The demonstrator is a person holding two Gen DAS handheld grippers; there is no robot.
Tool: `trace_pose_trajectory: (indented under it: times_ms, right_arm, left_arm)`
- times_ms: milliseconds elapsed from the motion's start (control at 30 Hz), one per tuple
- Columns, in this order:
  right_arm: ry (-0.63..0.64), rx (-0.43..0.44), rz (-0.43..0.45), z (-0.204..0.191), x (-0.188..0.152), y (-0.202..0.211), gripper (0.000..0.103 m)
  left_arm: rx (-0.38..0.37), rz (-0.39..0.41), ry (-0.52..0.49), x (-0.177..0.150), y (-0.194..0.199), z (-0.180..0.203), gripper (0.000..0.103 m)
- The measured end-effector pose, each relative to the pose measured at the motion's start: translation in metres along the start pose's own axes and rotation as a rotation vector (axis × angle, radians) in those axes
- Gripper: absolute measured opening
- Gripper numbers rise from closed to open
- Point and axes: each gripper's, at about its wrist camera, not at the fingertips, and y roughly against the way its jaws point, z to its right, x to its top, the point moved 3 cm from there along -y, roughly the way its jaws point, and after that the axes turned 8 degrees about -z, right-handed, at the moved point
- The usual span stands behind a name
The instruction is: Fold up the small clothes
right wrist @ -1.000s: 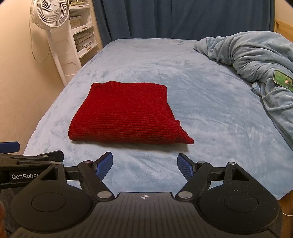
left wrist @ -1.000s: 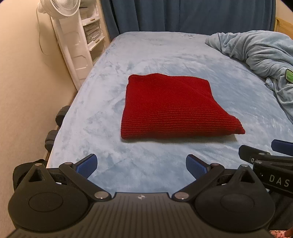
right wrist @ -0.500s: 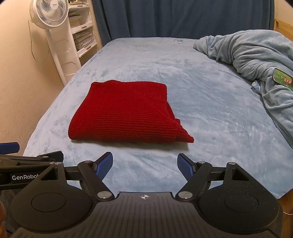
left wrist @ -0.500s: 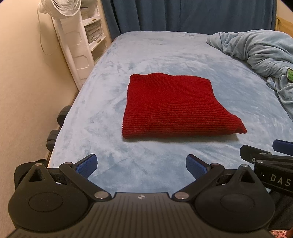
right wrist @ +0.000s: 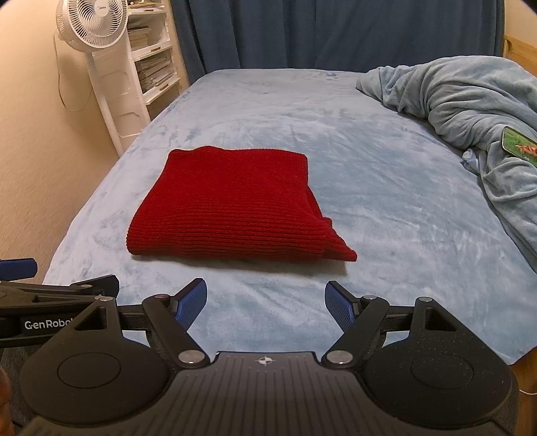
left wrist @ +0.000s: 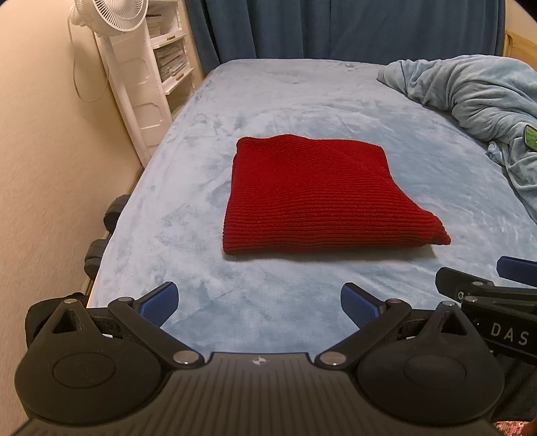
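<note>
A red knitted garment lies folded into a flat rectangle on the light blue bed; one corner sticks out at its near right. My left gripper hangs open over the bed's near edge, short of the garment, nothing between its blue pads. My right gripper is open too, also held back from the garment and empty. Each gripper shows at the edge of the other's view.
A crumpled light blue blanket with a small green card on it is heaped at the right. A white fan and white shelves stand by the left wall. Dark blue curtains hang behind the bed.
</note>
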Motion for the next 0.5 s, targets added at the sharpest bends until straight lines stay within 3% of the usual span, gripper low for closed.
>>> trace_pose_trajectory:
  times_ms: [500]
  right_arm:
    - [0.017, 0.018, -0.019, 0.0, -0.0028, -0.0008, 0.08]
  left_arm:
    - [0.021, -0.004, 0.003, -0.0018, -0.001, 0.0006, 0.103]
